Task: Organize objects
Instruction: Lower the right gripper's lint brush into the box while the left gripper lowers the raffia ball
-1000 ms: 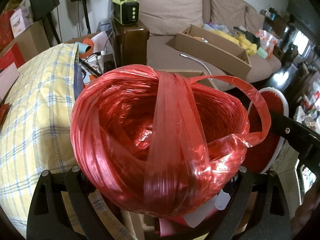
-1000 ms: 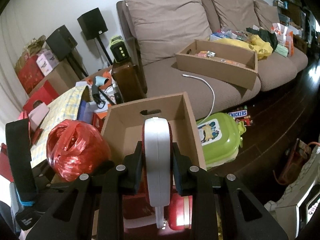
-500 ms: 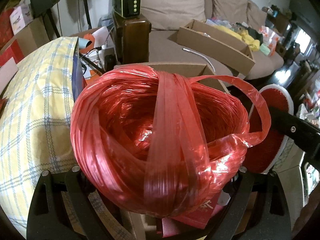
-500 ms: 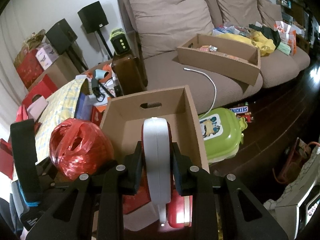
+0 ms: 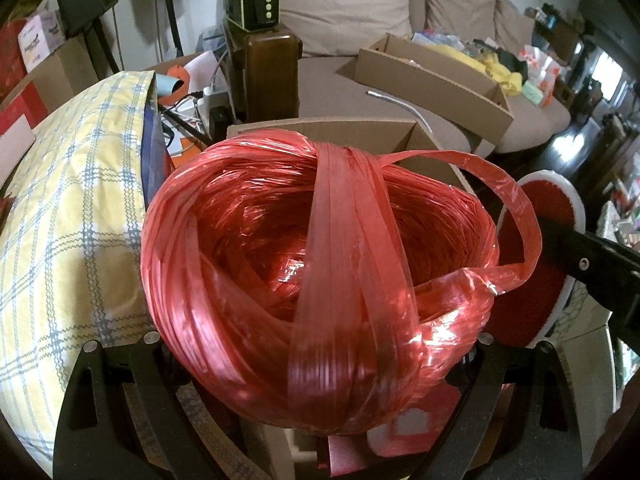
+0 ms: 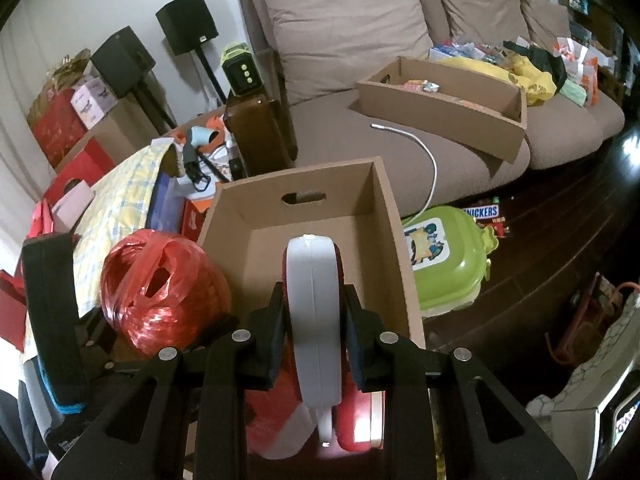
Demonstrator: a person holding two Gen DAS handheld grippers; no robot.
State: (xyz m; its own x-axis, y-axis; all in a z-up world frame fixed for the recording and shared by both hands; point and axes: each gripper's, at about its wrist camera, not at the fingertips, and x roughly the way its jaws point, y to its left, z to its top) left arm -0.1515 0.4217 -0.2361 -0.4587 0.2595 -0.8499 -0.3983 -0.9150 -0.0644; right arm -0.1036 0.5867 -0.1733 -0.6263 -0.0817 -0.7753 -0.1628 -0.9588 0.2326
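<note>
Jaws, left gripper (image 5: 320, 360): clamped on red twine ball (image 5: 316, 280)
Jaws, right gripper (image 6: 314, 328): clamped on white-rimmed disc (image 6: 314, 320)
Right view only: empty cardboard box (image 6: 384, 240)
Change: box nearer

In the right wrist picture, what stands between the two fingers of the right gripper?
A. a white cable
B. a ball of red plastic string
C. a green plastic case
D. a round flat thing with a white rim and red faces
D: the right gripper has its pads pressed on the round flat thing with a white rim, held on edge in front of the open cardboard box.
</note>
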